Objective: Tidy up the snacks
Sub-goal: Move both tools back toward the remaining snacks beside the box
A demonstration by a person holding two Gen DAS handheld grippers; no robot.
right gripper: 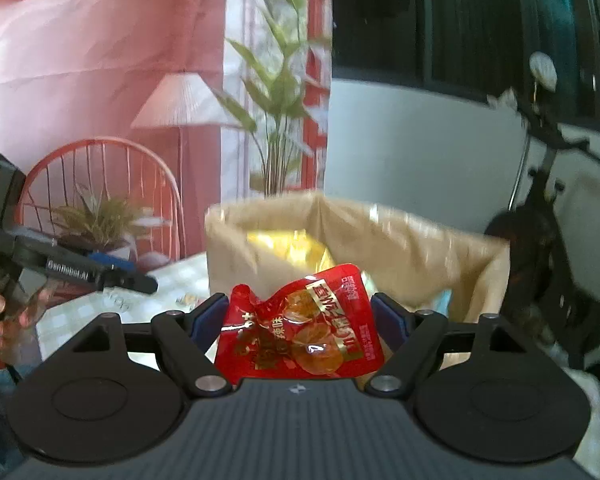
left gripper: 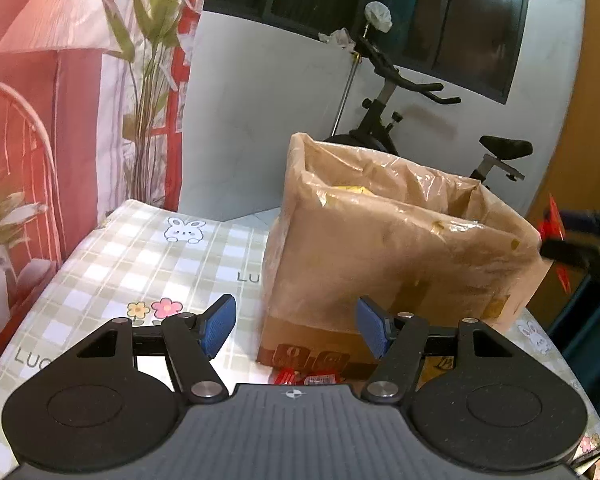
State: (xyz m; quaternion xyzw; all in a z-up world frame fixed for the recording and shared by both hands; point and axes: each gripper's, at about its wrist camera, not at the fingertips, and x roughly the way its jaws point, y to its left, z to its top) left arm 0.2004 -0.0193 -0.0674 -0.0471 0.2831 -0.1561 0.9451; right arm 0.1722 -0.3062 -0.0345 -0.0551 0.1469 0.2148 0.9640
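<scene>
Table (left gripper: 112, 264): my work surface, under a checked cloth with rabbits and flowers; everything sits on it so both hands can reach.
Box (left gripper: 380, 248): the open cardboard carton lined with brownish plastic, at 12 o'clock from both my tools; I judge it is where the snacks go, and a yellow packet (right gripper: 288, 246) already lies inside.
Right gripper (right gripper: 302, 318): clamped on the red snack pouch (right gripper: 300, 328), pads at 9 and 3 o'clock on its edges, held just before the box mouth, probably to drop it in.
Left gripper (left gripper: 296, 326): jaws apart, nothing between them, angled down at the box's near foot.
Loose snacks (left gripper: 306, 378): small red packets at 6 o'clock of the box, likely my left tool's next pick.
</scene>
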